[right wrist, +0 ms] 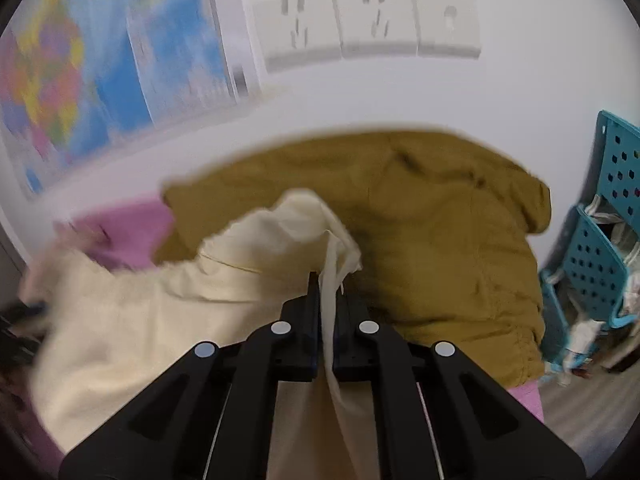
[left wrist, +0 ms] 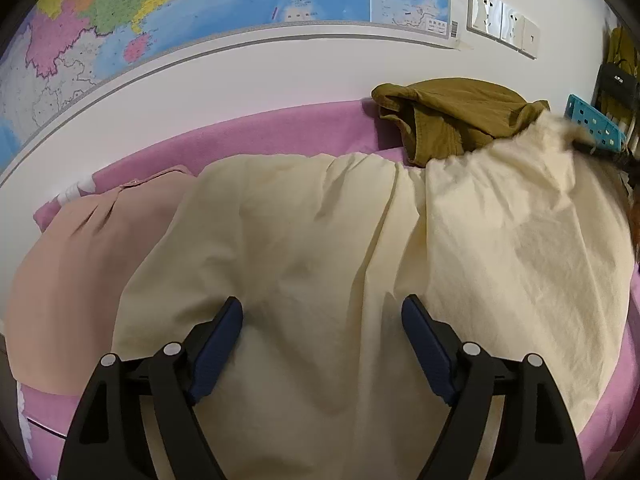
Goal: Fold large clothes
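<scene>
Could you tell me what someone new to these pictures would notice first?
The cream garment dominates, spread over the pink bed cover; the right gripper is shut on a bunched edge of it, while the left gripper hovers open above it. Behind lies an olive jacket, under a colourful wall map.

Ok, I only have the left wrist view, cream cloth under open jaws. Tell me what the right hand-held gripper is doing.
Observer: The right hand-held gripper is shut on a bunched edge of the cream garment.
Operator: Say what lies just past that pinch.
Observer: The olive-brown jacket, close behind the pinched fold; the right view shows an elastic, gathered hem on it.
Operator: Report what's to its right.
Observer: A teal perforated rack with packets stacked on its shelves.
Operator: And the wall sockets.
Observer: Three white plates in a row: two sockets, and one with a single round hole.
</scene>
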### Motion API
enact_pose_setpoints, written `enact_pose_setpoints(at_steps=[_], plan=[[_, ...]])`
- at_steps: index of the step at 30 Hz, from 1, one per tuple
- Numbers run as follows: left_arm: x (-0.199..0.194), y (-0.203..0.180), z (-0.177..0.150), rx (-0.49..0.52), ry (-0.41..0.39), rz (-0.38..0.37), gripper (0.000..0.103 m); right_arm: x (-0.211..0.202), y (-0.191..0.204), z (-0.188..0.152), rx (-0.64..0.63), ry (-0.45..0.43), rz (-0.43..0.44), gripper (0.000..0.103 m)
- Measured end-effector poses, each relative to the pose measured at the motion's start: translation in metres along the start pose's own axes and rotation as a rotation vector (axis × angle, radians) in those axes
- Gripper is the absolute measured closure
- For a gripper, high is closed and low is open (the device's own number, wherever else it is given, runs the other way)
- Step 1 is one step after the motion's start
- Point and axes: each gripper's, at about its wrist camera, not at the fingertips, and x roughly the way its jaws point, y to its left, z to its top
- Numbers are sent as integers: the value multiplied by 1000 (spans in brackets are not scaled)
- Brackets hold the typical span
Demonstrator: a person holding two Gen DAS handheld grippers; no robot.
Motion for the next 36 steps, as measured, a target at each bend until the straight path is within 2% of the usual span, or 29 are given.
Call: enact_pose_setpoints(at_steps=[1,3,4,5,6,10,14,16,18,20,23,25,27,30,31,36], plan=[[0,0,0,-3,1,-2,23,9,1,-6,-2,39,-19,93],[-1,1,1,-7,2,-5,23,10,-3,-10,13,42,-19,87],[-1,2,1,-11,1,-7,23,6,-4,-11,25,27,-24,80],[-2,2,1,-11,0,-7,23,-4,-7,-10,44,-2,-31,72],[-3,1,1,-11,-1,-2,23,-16,-9,-11,58,-35,-27,60],[-11,-3,0,-2,-22,23,23,-63,0,-22,50,-144,15,50],[-19,-6,0,0,-40,32,23,-91,20,-37,-8,-171,110,49],[-23,-7,0,1,-51,33,22,-94,35,-49,-45,-149,159,49],[-27,-8,-1,0,-61,30,22,-89,48,-59,-90,-118,161,49],[-30,-8,-3,1,-65,27,22,-80,57,-68,-102,-84,200,50],[-29,-7,-6,-4,-61,24,21,-53,61,-76,-104,-25,166,50],[-24,-3,-8,-16,-46,24,21,-31,57,-80,-82,30,121,55],[-19,0,-11,-25,-36,23,21,-17,55,-82,-49,61,130,55],[-20,0,-14,-24,-39,26,21,-23,58,-80,-33,50,124,53],[-22,0,-15,-24,-43,27,21,-30,59,-79,-29,39,123,49],[-33,-1,-18,-35,-59,30,19,-67,84,-82,-108,-58,219,46]])
